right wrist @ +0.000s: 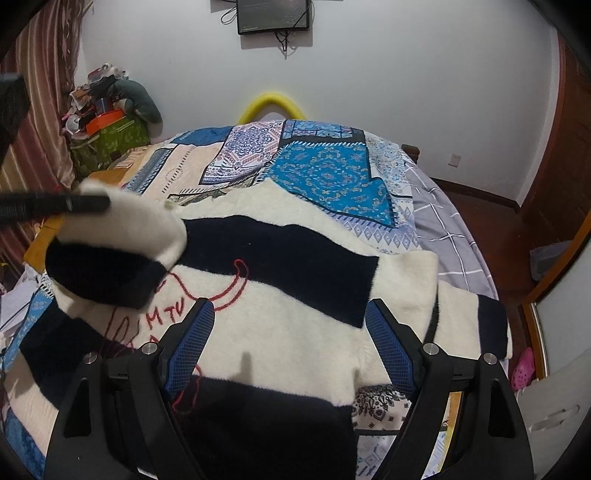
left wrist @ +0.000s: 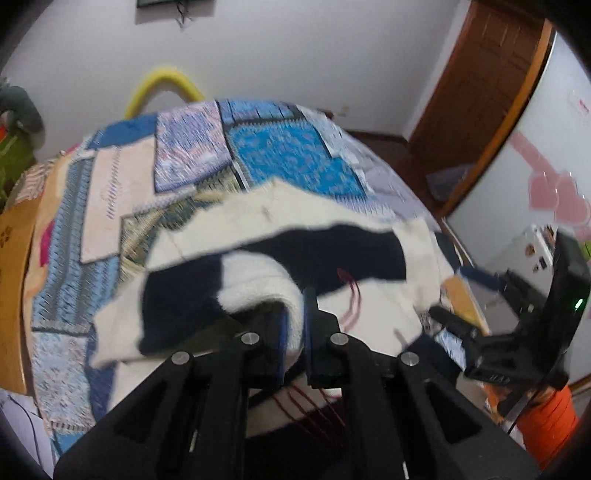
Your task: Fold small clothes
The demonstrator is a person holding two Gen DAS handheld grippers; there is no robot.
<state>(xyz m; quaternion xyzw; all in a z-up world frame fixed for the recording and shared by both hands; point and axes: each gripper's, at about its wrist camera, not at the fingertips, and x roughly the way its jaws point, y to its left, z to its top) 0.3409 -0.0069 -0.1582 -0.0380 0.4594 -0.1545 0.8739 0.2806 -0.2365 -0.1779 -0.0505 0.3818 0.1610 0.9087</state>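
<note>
Bedroom surroundings
A patchwork bedspread [right wrist: 317, 166] covers the bed; a yellow tube [right wrist: 271, 103] arches behind it, a screen [right wrist: 273, 14] hangs on the wall, and clutter [right wrist: 103, 107] is piled left.

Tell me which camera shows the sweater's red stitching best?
The right wrist view: the red stitching lies sharp and mostly uncovered on the sweater. The left wrist view is blurred, showing only a few red lines behind the left gripper.

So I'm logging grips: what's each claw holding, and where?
Left claw pinches the sweater by its cream-and-navy sleeve; right claw holds nothing.
</note>
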